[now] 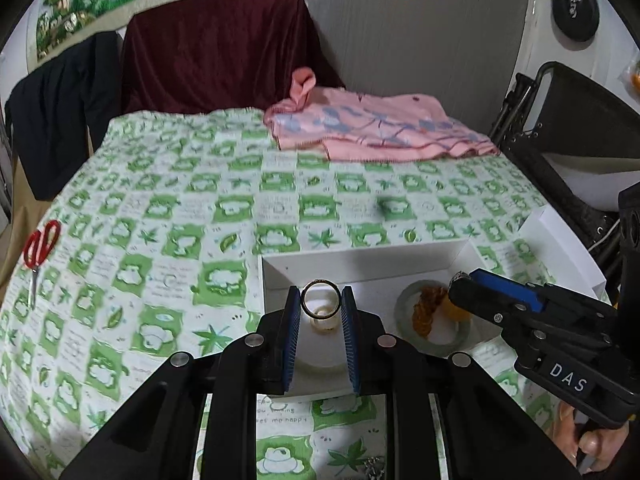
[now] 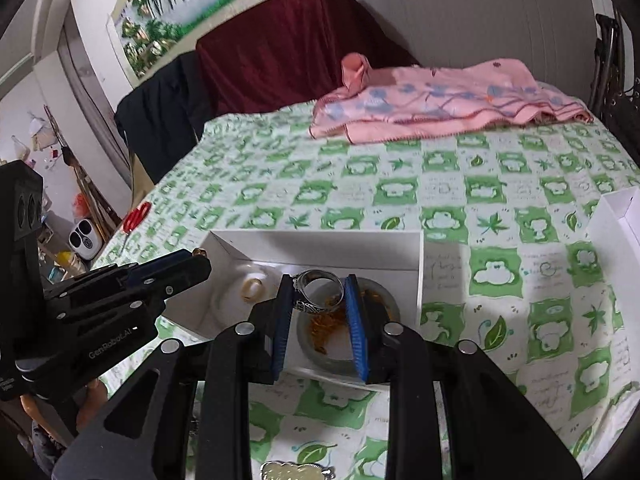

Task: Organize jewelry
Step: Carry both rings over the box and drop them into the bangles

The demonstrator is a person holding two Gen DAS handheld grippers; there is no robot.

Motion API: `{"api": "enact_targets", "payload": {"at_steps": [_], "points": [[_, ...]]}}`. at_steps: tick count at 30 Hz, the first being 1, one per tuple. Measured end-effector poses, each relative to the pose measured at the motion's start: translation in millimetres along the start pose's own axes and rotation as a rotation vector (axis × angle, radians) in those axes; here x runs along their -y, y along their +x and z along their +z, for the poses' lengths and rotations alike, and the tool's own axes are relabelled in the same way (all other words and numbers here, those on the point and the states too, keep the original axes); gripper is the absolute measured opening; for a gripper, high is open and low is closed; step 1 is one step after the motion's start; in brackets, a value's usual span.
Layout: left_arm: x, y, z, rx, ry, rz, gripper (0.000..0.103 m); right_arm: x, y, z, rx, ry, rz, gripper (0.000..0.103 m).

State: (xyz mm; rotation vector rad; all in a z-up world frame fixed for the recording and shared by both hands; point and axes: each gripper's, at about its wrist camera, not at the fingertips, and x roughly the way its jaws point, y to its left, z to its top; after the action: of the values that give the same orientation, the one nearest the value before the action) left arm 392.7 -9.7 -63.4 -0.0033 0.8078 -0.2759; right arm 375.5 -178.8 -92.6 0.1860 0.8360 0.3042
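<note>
- The left gripper (image 1: 320, 305) is clamped on a thin gold ring (image 1: 320, 299); the band stands upright on edge between the two blue pads, pinched at its sides.
- The right gripper (image 2: 320, 294) is clamped on a broad silver ring (image 2: 319, 291) with dark engraved patterning round its band — it sits tilted between the blue pads, its opening facing the camera.
- Both grippers hang over an open white box (image 1: 360, 264) lying on the bed, the left one above the box's left part, the right one above its right part.
- Inside the box, under the left gripper, lies a pale cream ring (image 2: 253, 287) on a whitish round piece, too blurred to identify.
- Under the right gripper, still in the box, lies a pale green bangle (image 1: 436, 320), and inside its circle rests an amber-coloured beaded piece (image 1: 430, 308).
- A second white box part (image 2: 618, 236) lies to the right of the open box, well apart from it.
- The bed carries a sheet (image 1: 200, 208) of green and white squares with frogs and leaves.
- Red-handled scissors (image 1: 40, 248) lie near the sheet's left edge, far from the box.
- A folded pink blanket (image 1: 376, 128) with a blue flower print lies at the far end of the bed, before a dark red cloth (image 1: 216, 48) — draped over something behind.
- At the bottom edge of the right wrist view a pale pendant in a silver frame (image 2: 294, 471) lies on the sheet, partly cut off.
- A person's fingers (image 1: 592, 440) grip the right gripper's handle.
</note>
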Motion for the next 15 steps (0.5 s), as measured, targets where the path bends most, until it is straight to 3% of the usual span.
{"api": "enact_targets", "payload": {"at_steps": [3,5,8,15], "points": [[0.0,10.8,-4.2,-0.024,-0.002,-0.001,0.024,1.4,11.6,-2.2,-0.022,-0.003,-0.004,0.028],[-0.3,15.4,-5.2,-0.037,-0.001,-0.003,0.035,2.9,15.3,-2.4,-0.026,-0.002,0.005,0.029],[-1.1,13.6,-5.2,-0.027,-0.01,-0.022,0.046,4.9,9.8,-1.9,-0.006,0.009,0.022,0.029],[-3.0,-5.5,-3.4,0.036,-0.027,-0.019,0.059,4.3,-10.8,-1.8,0.056,0.02,0.042,0.034]]}}
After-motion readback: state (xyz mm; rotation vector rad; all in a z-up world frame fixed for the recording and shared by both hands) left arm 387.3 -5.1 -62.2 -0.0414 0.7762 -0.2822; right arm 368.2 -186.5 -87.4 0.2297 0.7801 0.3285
